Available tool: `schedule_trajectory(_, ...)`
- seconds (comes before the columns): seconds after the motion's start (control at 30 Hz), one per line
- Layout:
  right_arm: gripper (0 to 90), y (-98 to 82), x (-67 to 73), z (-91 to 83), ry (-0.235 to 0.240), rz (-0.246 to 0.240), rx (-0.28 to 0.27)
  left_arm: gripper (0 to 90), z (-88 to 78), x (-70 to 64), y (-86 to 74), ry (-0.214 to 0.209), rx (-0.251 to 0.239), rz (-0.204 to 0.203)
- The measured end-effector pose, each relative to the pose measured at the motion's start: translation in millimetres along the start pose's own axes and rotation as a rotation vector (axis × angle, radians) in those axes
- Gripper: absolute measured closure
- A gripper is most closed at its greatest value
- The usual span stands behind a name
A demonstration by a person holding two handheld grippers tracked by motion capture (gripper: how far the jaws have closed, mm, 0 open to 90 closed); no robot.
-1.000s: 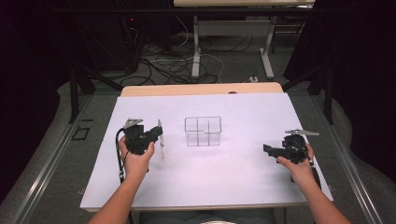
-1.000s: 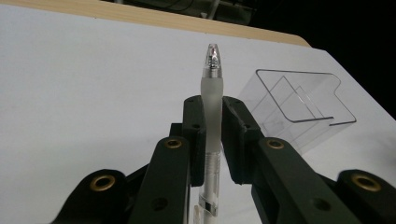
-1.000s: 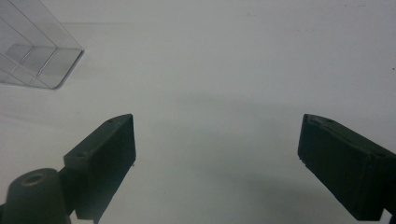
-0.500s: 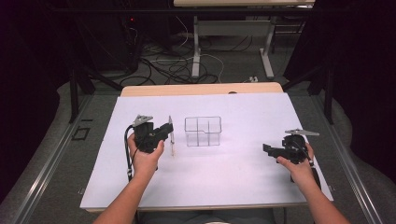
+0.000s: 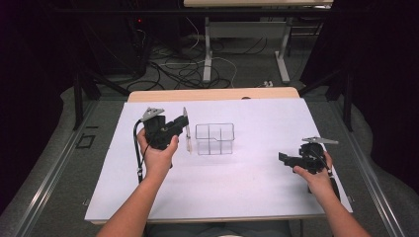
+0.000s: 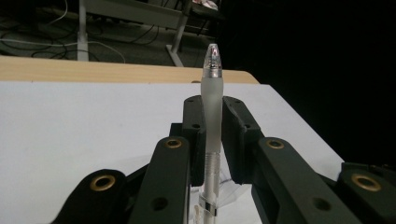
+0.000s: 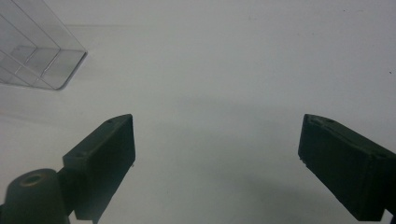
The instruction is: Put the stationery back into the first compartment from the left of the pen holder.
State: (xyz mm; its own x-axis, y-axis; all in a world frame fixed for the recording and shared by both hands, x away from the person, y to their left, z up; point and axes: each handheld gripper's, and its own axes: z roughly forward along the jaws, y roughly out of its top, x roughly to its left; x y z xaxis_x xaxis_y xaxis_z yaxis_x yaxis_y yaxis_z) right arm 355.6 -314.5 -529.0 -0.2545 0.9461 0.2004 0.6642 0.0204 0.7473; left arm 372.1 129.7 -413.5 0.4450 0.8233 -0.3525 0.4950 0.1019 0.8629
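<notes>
The fingers (image 6: 196,135) of the left gripper (image 5: 179,126) pinch an upright pen (image 6: 212,126) just left of the clear organizer (image 5: 215,139), nearer than the right gripper (image 5: 282,159), spread wide.

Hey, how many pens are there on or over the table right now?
1. The pen is clamped upright in the left gripper, just left of the clear organizer; I see none elsewhere.

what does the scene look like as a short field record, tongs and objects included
left tongs: shut on a frosted pen, held upright above the table
right tongs: open, nothing between the jaws, low over the white table cover
clear divided organizer: on the cover, just right of the pen, empty
pen vs organizer: apart, not yet inside
</notes>
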Motion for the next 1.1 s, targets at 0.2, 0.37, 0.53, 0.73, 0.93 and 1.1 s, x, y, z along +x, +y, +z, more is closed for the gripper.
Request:
schedule_trajectory(0.2,7.6,-0.9,-1.7,1.1,0.0,0.005,0.006,80.1,8.1,-9.1,16.3,-0.012,-0.017,0.007)
schedule_trajectory(0.37,2.0,-1.2,-1.5,3.0,0.014,0.003,0.011,80.1,16.6,-14.2,25.2,-0.009,-0.023,0.014)
schedule_trajectory(0.53,0.0,-1.5,0.2,5.1,0.009,-0.011,0.025,80.1,23.9,-15.6,30.4,-0.002,-0.022,0.016)
schedule_trajectory(0.73,0.0,-2.3,-0.3,7.8,-0.005,-0.01,0.032,80.1,31.7,-14.9,33.8,0.009,-0.028,0.005)
schedule_trajectory(0.93,0.0,-2.5,-1.3,10.2,-0.026,-0.007,0.031,80.1,40.3,-13.9,34.8,0.03,-0.033,-0.003)
schedule_trajectory(1.1,0.0,-2.9,-1.5,10.9,-0.021,-0.008,0.027,80.1,46.3,-12.0,35.4,0.049,-0.039,-0.003)
